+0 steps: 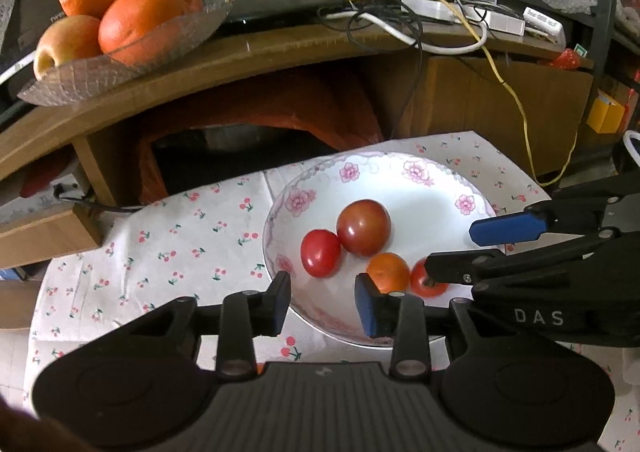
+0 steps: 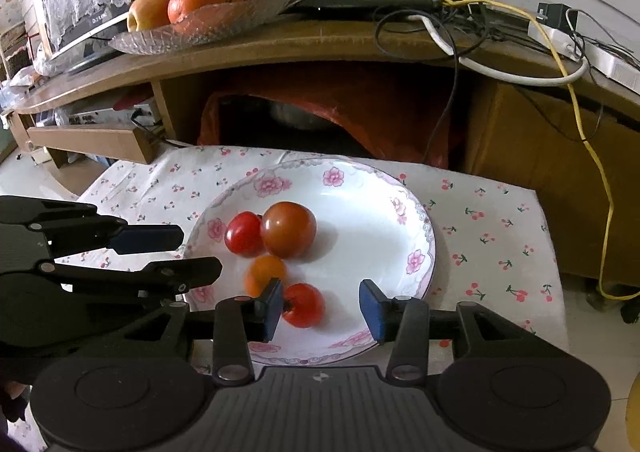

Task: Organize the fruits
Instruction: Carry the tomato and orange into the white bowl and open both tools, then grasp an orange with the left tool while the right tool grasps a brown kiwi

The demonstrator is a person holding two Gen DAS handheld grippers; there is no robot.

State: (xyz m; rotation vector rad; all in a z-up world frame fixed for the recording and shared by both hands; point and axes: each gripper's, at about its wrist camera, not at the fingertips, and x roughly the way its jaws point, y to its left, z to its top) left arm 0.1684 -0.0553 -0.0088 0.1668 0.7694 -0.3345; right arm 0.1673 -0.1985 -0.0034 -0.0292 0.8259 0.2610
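We hold both grippers spread w/ nothing pinched: left gripper (image 1: 322, 302) at the floral plate (image 2: 352, 188) near rim, right gripper (image 2: 320, 308) over it, around the near tomato (image 2: 304, 305). Other tomatoes and small orange (image 2: 264, 272) lie mid-plate.

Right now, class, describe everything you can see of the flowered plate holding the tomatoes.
The plate is white, glossy, ceramic-looking, round and shallow, with pink flowers and a scrolled border around its rim. It lies flat on a cherry-print cloth below a wooden shelf. Four small fruits rest inside: three red, one orange. Both hand-held grippers hover open over its near edge.
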